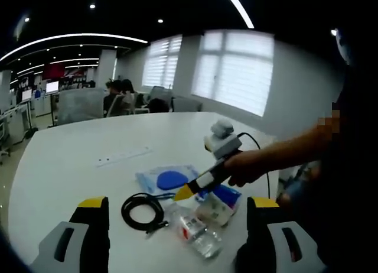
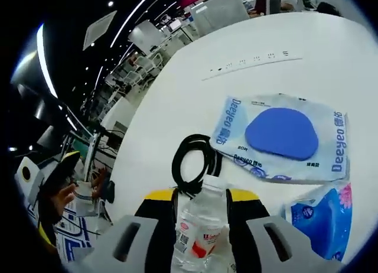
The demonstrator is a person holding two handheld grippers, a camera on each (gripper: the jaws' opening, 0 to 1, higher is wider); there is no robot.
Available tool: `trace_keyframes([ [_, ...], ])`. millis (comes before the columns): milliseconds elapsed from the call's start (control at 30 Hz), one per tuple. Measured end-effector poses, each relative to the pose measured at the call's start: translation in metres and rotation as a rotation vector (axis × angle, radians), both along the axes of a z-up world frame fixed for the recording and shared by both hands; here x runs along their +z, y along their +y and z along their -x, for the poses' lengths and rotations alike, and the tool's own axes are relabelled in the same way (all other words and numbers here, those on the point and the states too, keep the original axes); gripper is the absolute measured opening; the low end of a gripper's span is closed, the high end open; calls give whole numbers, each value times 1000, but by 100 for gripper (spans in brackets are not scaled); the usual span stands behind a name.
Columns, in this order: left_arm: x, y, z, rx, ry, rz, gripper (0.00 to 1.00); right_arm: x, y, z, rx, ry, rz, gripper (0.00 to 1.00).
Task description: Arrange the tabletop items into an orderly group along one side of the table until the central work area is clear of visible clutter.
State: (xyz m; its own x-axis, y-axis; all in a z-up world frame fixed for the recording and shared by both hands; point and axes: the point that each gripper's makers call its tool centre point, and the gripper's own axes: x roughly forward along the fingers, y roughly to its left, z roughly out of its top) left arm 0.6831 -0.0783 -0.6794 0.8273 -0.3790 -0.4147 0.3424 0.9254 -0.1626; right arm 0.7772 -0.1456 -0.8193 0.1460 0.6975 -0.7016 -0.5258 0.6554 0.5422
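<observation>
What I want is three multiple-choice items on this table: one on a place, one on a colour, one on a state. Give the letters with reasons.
1. The black cable lies
A. on top of the pouch
B. on the table beside the pouch
C. wound around the bottle

2. The oval in the pouch is
A. red
B. green
C. blue

3. The left gripper is
A. open, holding nothing
B. shut on the cable
C. shut on the bottle

Key: 1 B, the coil rests on the white table next to the pouch's edge. 2 C, a blue oval shows through the wrapper. 3 A, its jaws stand wide apart in the left gripper view with nothing held between them.
</observation>
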Motion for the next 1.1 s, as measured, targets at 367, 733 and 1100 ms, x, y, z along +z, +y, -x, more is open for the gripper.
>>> trace_keyframes([
  [367,-5,2,-6,5,11,7,94,-18,7,-3,-24,78,17,24],
  [733,-9,8,-6,6,24,7,94,-41,19,-3,-39,143,60,25],
  [1100,-20,20,-8,1,65,10,100,-48,19,-5,-76,183,62,19],
])
